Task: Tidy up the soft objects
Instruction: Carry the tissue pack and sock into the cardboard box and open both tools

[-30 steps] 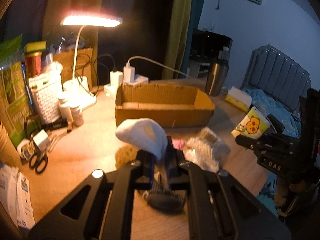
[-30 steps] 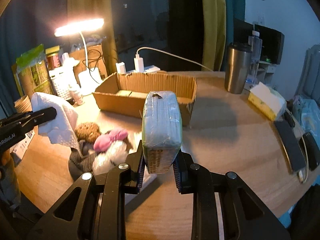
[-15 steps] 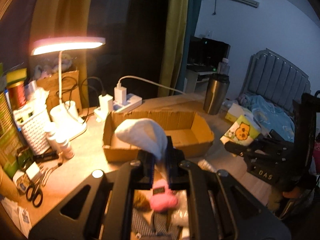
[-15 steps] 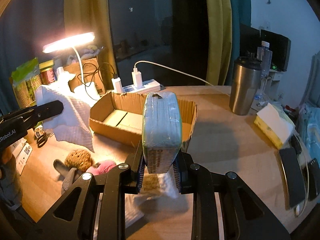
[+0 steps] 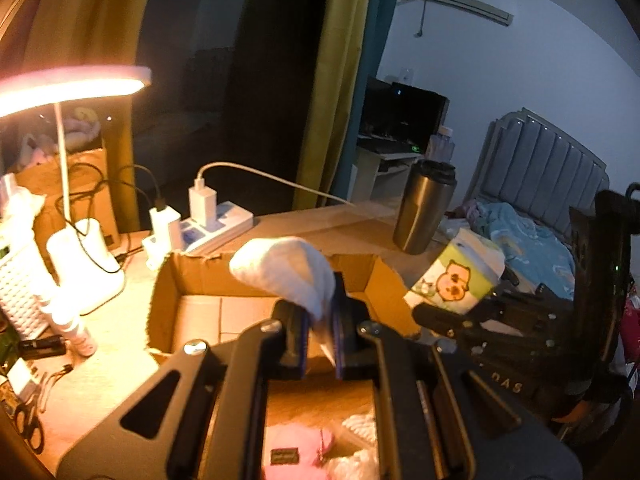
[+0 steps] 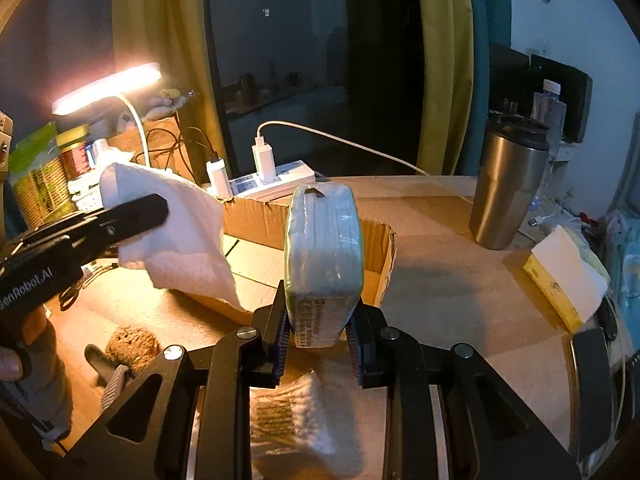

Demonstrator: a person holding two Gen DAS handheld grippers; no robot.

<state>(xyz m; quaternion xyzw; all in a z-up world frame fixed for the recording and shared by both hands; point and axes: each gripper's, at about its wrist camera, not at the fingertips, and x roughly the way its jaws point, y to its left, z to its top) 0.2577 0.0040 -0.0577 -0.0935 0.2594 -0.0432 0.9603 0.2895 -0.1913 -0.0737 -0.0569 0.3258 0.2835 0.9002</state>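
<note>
My left gripper [image 5: 320,328] is shut on a white cloth [image 5: 288,272] and holds it in the air over the near wall of the open cardboard box [image 5: 192,280]. In the right wrist view the cloth [image 6: 172,232] hangs from the left gripper [image 6: 120,220] at the box's left end. My right gripper [image 6: 320,340] is shut on a plastic-wrapped tissue pack [image 6: 324,256], held upright just before the box [image 6: 376,252]. The pack also shows in the left wrist view [image 5: 456,280]. A pink soft toy [image 5: 296,452], a brown sponge [image 6: 132,344] and a bag of cotton swabs [image 6: 288,412] lie on the table below.
A lit desk lamp [image 5: 72,84] and a power strip with chargers [image 5: 208,220] stand behind the box. A steel tumbler [image 6: 508,184] and a yellow tissue pack [image 6: 560,272] are to the right. Bottles, a white basket [image 5: 16,280] and scissors [image 5: 28,428] crowd the left edge.
Both grippers have risen and moved forward toward the box with their loads. The white cloth now hangs over the box's near wall, and the soft items on the table have dropped lower in view.
</note>
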